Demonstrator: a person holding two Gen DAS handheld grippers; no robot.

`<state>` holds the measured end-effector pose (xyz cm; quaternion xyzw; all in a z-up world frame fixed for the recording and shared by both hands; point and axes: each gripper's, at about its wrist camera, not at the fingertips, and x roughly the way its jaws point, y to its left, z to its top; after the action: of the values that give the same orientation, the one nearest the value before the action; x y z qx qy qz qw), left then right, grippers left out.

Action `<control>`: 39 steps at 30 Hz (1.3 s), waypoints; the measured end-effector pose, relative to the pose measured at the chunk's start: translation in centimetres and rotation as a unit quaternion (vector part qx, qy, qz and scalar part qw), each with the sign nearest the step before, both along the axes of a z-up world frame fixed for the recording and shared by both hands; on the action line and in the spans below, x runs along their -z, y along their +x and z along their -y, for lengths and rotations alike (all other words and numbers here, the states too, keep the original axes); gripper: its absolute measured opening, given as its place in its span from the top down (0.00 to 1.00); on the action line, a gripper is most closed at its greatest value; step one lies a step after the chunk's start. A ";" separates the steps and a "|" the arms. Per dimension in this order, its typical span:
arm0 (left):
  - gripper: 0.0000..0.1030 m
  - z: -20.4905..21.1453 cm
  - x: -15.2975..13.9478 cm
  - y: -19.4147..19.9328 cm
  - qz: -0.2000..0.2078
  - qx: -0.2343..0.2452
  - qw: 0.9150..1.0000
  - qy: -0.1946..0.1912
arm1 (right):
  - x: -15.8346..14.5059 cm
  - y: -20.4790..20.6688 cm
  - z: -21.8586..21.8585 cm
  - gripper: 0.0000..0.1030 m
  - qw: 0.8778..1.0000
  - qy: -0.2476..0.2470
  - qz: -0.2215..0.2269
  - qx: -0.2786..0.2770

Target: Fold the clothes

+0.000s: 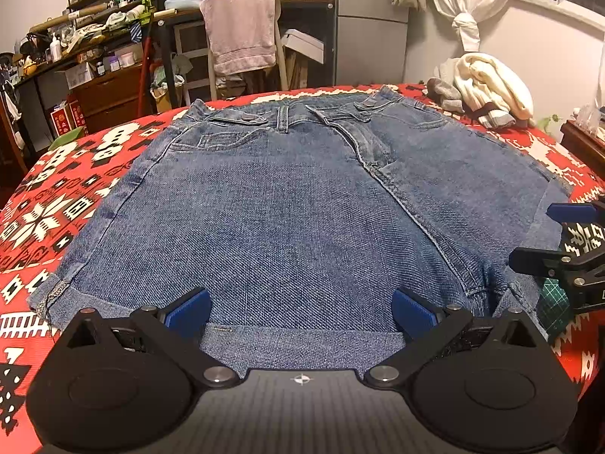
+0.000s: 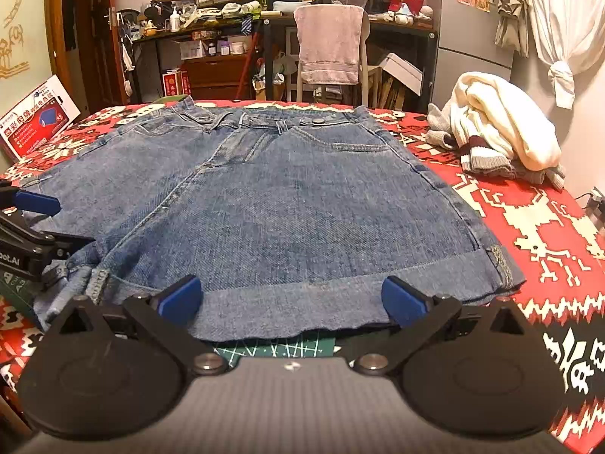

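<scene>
Nearest each camera, both tools stand released, blue pads spread wide over the near hems of a pair of denim shorts (image 1: pixel 287 204). The left tool (image 1: pixel 301 308) sits at the cuffed hem of one leg; the right tool (image 2: pixel 290 297) sits at the other, where the frayed edge hangs just over a green cutting mat (image 2: pixel 272 350). Neither grips cloth yet.

The shorts lie spread flat, front up, on a table covered with a red patterned cloth (image 2: pixel 537 227), waistband on the far side. This looks like the start of a fold: the next move likely calls for both tools to close on the hems and carry them toward the waistband, or one side across the other. The crotch is bunched between the legs, which could spoil a clean crease.

Further right, a heap of cream and grey clothes (image 2: pixel 499 132) lies well apart from the shorts. A red box (image 2: pixel 38 121) stands at the left edge. Beyond the table, a chair draped with a pink towel (image 1: pixel 242 34) fronts cluttered shelves.
</scene>
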<state>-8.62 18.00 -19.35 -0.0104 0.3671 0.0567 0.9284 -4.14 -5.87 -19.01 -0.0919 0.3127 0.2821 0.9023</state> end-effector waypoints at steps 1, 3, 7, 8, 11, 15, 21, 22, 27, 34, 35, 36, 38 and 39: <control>0.00 0.0 0.0 0.1 -0.001 0.000 1.000 0.000 | 0.0 0.0 0.0 0.00 1.000 0.001 0.001 0.000; 0.00 0.0 -0.1 0.2 -0.004 -0.001 1.000 -0.001 | 0.0 0.1 0.1 0.00 1.000 0.004 -0.002 -0.001; 0.01 -0.3 -0.5 0.3 -0.006 -0.007 1.000 -0.009 | -0.6 0.5 0.6 0.00 1.000 0.017 -0.020 -0.004; 0.01 -0.5 -0.7 0.2 -0.001 -0.010 1.000 -0.014 | -0.9 0.6 0.9 0.00 1.000 0.020 -0.020 -0.001; 0.01 -1.3 -1.6 0.2 0.013 -0.022 0.999 -0.027 | -1.8 1.1 1.6 0.00 0.999 0.027 -0.020 0.008; 0.01 -2.4 -2.8 1.1 0.030 -0.028 0.999 -0.032 | -3.1 2.1 2.0 0.00 1.000 0.022 0.013 0.004; 0.01 -3.7 -3.5 3.8 0.039 -0.018 0.999 -0.021 | -4.1 5.1 1.6 0.00 0.999 -0.004 0.042 -0.009; 0.01 -4.0 -3.5 4.4 0.036 -0.015 0.999 -0.019 | -4.2 5.6 1.5 0.00 0.999 -0.002 0.042 -0.008; 0.28 -5.5 -3.1 6.6 0.019 -0.023 0.999 -0.022 | -4.5 7.6 0.9 0.02 0.999 -0.007 0.032 -0.007; 0.75 -6.7 -2.5 7.8 0.011 -0.013 0.998 -0.064 | -3.8 9.5 -0.9 0.62 1.000 -0.005 -0.016 -0.018; 0.75 -6.7 -2.5 8.0 0.009 -0.009 0.998 -0.060 | -3.7 9.7 -1.2 0.64 1.000 -0.007 -0.022 -0.020; 0.75 -6.7 -2.5 8.2 0.007 -0.007 0.999 -0.053 | -3.7 10.0 -1.5 0.66 0.999 -0.009 -0.025 -0.022; 0.75 -7.0 -2.4 8.7 0.003 -0.007 0.999 -0.043 | -3.5 10.6 -1.9 0.67 0.999 -0.013 -0.032 -0.027; 0.75 -7.3 -2.4 9.0 0.001 -0.009 0.999 -0.041 | -3.5 11.1 -2.1 0.67 0.999 -0.016 -0.036 -0.029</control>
<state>0.41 25.28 -16.96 -0.0513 0.3679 0.0496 0.9271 6.93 -3.72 -15.48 -0.1052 0.3466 0.3059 0.8805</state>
